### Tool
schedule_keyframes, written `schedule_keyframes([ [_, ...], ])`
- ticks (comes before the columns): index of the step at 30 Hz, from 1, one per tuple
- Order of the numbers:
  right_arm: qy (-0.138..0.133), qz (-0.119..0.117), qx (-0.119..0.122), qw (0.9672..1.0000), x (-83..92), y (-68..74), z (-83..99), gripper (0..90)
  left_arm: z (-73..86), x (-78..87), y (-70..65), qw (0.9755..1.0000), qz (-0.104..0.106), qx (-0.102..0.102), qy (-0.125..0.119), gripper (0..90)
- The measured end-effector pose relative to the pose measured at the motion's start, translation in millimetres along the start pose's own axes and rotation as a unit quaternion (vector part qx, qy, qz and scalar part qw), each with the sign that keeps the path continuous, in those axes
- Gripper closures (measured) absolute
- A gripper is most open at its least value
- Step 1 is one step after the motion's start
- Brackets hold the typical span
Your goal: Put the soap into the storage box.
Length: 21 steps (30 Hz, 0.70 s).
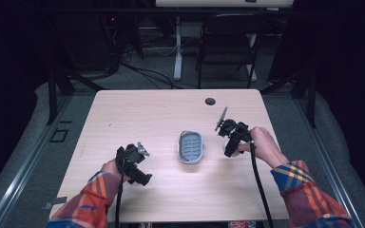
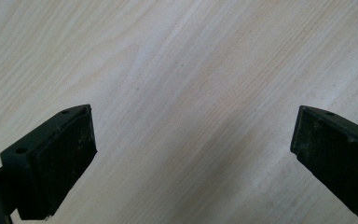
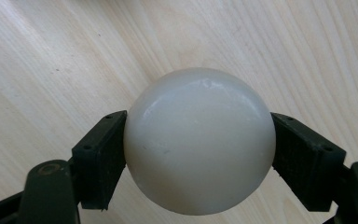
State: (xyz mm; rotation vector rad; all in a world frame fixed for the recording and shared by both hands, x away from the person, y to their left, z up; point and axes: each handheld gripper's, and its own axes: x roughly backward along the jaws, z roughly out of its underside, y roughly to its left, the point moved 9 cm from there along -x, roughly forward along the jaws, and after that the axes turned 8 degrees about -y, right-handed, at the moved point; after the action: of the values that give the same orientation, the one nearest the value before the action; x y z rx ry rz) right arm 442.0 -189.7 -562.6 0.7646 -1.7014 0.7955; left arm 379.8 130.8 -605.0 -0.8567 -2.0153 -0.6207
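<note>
A smooth white ball [image 3: 199,140] sits between the two black jaws of my right gripper [image 3: 199,158], which press on its left and right sides just above the wooden table [image 3: 51,56]. From above, that right gripper [image 1: 231,146] is right of a small grey oval tray [image 1: 190,147] with a ribbed blue-grey inside, and the white ball [image 1: 233,151] peeks out under it. My left gripper [image 1: 140,176] hovers low over the table's front left. Its jaws stand wide apart in the left gripper view, with bare wood [image 2: 191,116] between the fingertips [image 2: 70,144].
The tray lies near the table's middle, between both hands. A round cable hole [image 1: 210,101] is near the far edge. Behind the table stand a black chair [image 1: 228,45] and a white desk leg [image 1: 177,47], with cables on the floor.
</note>
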Motion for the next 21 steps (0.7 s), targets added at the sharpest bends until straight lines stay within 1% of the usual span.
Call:
schedule_keyframes([
  [4, 0.003, -0.001, 0.006, 1.0, 3.8, 2.0, -6.5, 23.0, -0.3, -0.7, 0.0, 1.0, 0.0, 0.002, -0.002, 0.0],
  [6, -0.001, 0.0, 0.008, 1.0, 3.9, 2.3, -10.5, 23.0, -0.7, -0.1, -0.1, 1.0, 0.0, -0.001, -0.002, 0.0],
  [7, 0.002, 0.0, 0.007, 1.0, 4.8, 3.0, -12.2, 23.0, -0.9, 0.1, -0.2, 1.0, 0.001, -0.002, -0.003, 0.0],
  [8, 0.0, 0.001, 0.011, 0.9999, 5.0, 2.9, -13.9, 23.0, -1.1, 0.3, -0.2, 1.0, 0.001, -0.002, -0.003, 0.0],
  [10, -0.002, 0.0, 0.011, 0.9999, 6.3, 5.0, -16.8, 23.0, -1.3, -0.3, 0.2, 1.0, 0.0, 0.0, -0.004, 0.0],
  [11, 0.0, 0.001, 0.017, 0.9999, 7.9, 4.9, -18.0, 23.0, -1.3, -0.6, 0.5, 1.0, -0.001, -0.002, -0.003, 0.0],
  [14, -0.007, -0.004, 0.018, 0.9998, 11.8, 6.8, -22.6, 23.0, -0.8, -0.4, 0.2, 1.0, 0.001, 0.0, -0.002, 0.0],
  [17, -0.005, 0.001, 0.025, 0.9997, 16.8, 5.8, -27.3, 23.0, -0.2, -0.4, 0.8, 1.0, -0.001, 0.001, -0.003, 0.0],
  [19, -0.007, -0.002, 0.025, 0.9997, 18.0, 7.1, -31.0, 23.0, -0.1, -0.4, 0.8, 1.0, -0.001, 0.001, -0.002, 0.0],
  [21, -0.009, 0.0, 0.027, 0.9996, 18.5, 7.9, -35.1, 23.0, -0.7, -0.3, 0.6, 1.0, -0.001, 0.0, -0.002, 0.0],
])
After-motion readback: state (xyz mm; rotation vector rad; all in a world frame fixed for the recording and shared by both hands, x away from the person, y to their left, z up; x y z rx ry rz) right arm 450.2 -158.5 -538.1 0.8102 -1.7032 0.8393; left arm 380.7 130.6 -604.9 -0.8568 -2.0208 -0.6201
